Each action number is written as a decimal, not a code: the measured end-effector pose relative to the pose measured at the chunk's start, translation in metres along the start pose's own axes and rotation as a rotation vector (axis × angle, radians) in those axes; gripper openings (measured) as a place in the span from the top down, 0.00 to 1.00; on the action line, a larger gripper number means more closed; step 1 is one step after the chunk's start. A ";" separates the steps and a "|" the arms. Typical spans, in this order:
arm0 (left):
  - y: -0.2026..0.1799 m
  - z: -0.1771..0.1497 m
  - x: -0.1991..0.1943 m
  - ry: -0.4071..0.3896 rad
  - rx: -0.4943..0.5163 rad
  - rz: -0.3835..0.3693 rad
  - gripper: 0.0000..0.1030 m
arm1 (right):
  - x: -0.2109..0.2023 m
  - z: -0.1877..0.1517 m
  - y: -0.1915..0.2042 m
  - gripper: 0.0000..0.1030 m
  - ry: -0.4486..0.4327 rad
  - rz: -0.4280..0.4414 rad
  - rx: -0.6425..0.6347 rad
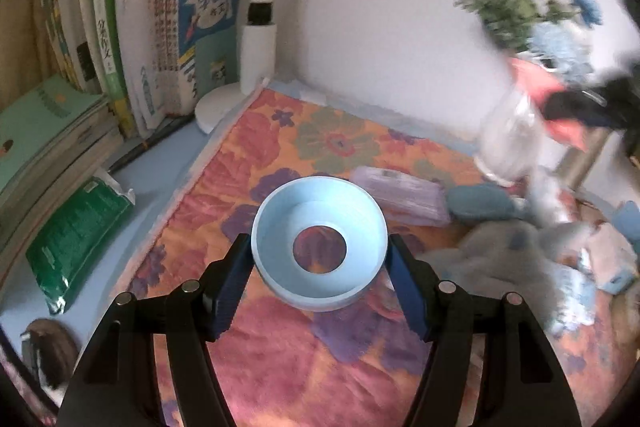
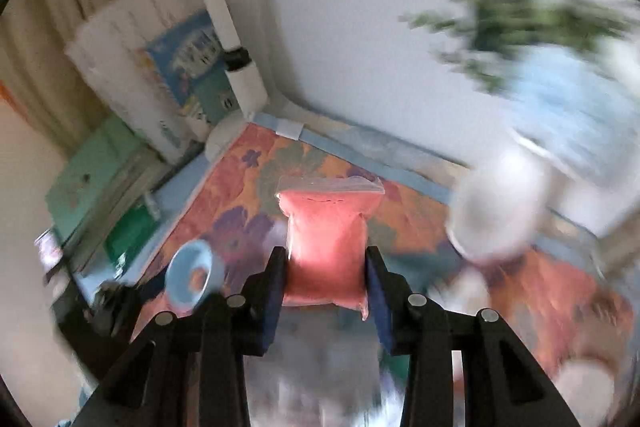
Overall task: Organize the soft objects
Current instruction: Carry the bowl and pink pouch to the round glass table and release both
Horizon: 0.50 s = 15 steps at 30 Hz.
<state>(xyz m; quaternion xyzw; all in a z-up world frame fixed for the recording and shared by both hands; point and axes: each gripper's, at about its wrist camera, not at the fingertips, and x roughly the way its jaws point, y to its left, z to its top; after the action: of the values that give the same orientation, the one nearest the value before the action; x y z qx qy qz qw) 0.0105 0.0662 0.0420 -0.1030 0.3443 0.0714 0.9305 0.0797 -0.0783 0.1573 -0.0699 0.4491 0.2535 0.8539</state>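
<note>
1. The left gripper [image 1: 320, 259] grasps a light blue funnel [image 1: 319, 243], one blue pad pressed against each side of its wide rim, and holds it above a floral cloth [image 1: 280, 355] that covers the table.
2. The funnel's mouth faces the left wrist camera, so the cloth's pattern shows through the round hole in its middle.
3. The right gripper [image 2: 326, 279] is clenched on a clear zip bag of pink powder [image 2: 327, 239], its pads squeezing the lower half of the bag from both sides.
4. The bag stands upright between the fingers and clear of the cloth, with its zip strip at the top end, away from the camera.
5. In the left wrist view the pink bag [image 1: 536, 83] and the dark right gripper show as a blur at the far right, higher than the funnel and well apart from it.
6. In the right wrist view the funnel [image 2: 192, 275] sits low on the left, just beside the right gripper's left finger.
7. On the cloth behind the funnel lies a purple packet [image 1: 404, 195], with a teal cloth item [image 1: 480, 203] just to its right.
8. A blurred pile of grey and pale blue soft items [image 1: 516, 259] lies at the right of the cloth.
9. A clear plastic container [image 1: 508, 139] stands near that pile; blur hides its details.
10. Upright books [image 1: 176, 39] and a white lamp base [image 1: 216, 107] line the far left corner, and a green packet [image 1: 76, 239] lies on the blue surface beside the cloth.
</note>
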 end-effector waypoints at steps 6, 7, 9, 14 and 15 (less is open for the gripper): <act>-0.031 -0.038 -0.052 0.005 0.050 -0.081 0.37 | -0.069 -0.135 -0.041 0.64 -0.007 -0.013 0.129; -0.035 -0.043 -0.055 0.007 0.060 -0.087 0.37 | -0.071 -0.160 -0.049 0.64 0.004 -0.019 0.155; -0.047 -0.060 -0.061 0.018 0.080 -0.111 0.37 | -0.062 -0.201 -0.063 0.64 0.030 -0.059 0.201; -0.067 -0.077 -0.072 0.050 0.113 -0.152 0.37 | -0.037 -0.252 -0.081 0.64 0.071 -0.139 0.262; -0.072 -0.079 -0.077 0.044 0.126 -0.157 0.37 | -0.034 -0.256 -0.082 0.64 0.076 -0.146 0.260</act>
<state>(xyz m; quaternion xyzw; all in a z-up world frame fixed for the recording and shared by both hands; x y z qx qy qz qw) -0.0820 -0.0270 0.0443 -0.0727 0.3592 -0.0260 0.9301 -0.0833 -0.2503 0.0253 -0.0010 0.5040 0.1276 0.8542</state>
